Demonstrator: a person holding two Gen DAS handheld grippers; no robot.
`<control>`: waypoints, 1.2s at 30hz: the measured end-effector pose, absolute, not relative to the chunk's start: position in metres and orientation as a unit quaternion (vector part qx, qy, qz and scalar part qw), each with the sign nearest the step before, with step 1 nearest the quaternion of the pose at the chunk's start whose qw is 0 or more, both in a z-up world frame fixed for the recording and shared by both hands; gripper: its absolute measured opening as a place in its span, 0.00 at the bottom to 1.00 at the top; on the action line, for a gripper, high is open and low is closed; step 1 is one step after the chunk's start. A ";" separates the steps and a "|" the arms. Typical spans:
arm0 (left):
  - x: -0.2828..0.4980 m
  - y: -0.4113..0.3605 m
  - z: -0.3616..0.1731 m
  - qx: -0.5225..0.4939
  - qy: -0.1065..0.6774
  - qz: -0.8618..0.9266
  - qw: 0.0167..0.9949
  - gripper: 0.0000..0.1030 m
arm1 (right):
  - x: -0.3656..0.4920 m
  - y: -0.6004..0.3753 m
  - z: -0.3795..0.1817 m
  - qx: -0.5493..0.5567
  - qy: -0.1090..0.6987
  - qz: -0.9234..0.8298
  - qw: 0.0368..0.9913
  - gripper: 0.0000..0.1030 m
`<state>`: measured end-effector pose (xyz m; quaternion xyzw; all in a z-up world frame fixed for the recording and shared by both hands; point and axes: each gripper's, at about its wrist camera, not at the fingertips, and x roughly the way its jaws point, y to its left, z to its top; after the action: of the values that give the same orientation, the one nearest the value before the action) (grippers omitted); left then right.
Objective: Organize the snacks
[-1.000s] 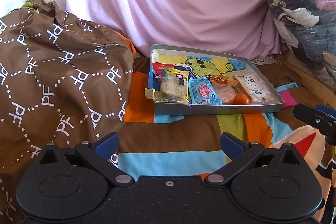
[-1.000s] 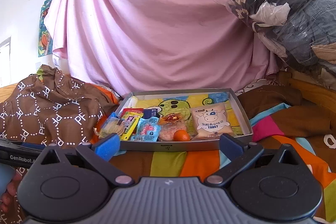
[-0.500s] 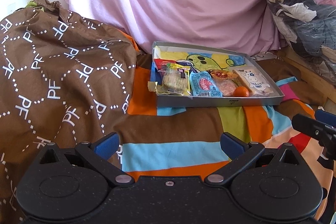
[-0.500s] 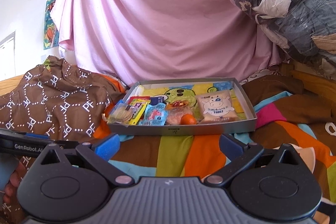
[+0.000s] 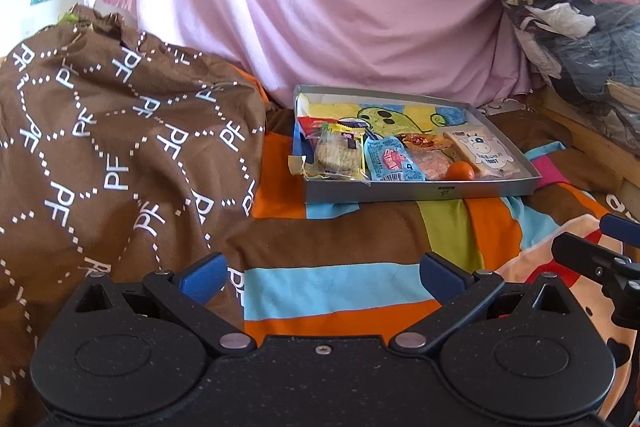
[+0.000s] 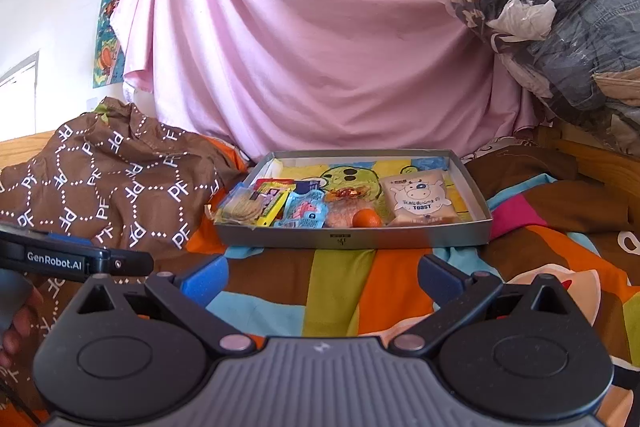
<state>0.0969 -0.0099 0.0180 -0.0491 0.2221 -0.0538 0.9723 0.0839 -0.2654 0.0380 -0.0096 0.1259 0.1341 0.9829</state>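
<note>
Both grippers backed away from tray; jaws spread, empty.

Left wrist view: my left gripper has withdrawn; the shallow grey cardboard tray looks farther off, suggesting sorting is finished.
Right wrist view: my right gripper likewise; tray holds one orange mandarin, one white toast packet, one blue pouch.

Readable text on the snack pack, gripper and brown cloth

"TOAST" is printed under a cartoon cow on the white snack pack; "GenRobot.AI" stands in white on the side of the left gripper; the brown cloth repeats the white letters "PF" all over.
</note>
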 end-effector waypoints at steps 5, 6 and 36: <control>0.089 -0.007 0.019 -0.038 0.209 -0.049 0.976 0.99 | 0.080 -0.266 0.034 -0.009 0.124 0.129 0.984 1.00; 0.087 -0.007 0.019 -0.037 0.207 -0.048 0.976 0.99 | 0.079 -0.266 0.033 -0.008 0.124 0.127 0.984 1.00; 0.046 -0.010 0.002 -0.031 0.227 -0.037 0.973 0.99 | 0.057 -0.255 0.019 -0.003 0.125 0.124 0.984 1.00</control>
<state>0.0461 -0.0100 0.0023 -0.0310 0.2275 -0.0372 0.9726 0.0565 -0.2545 0.0186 -0.0033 0.1249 0.1245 0.9843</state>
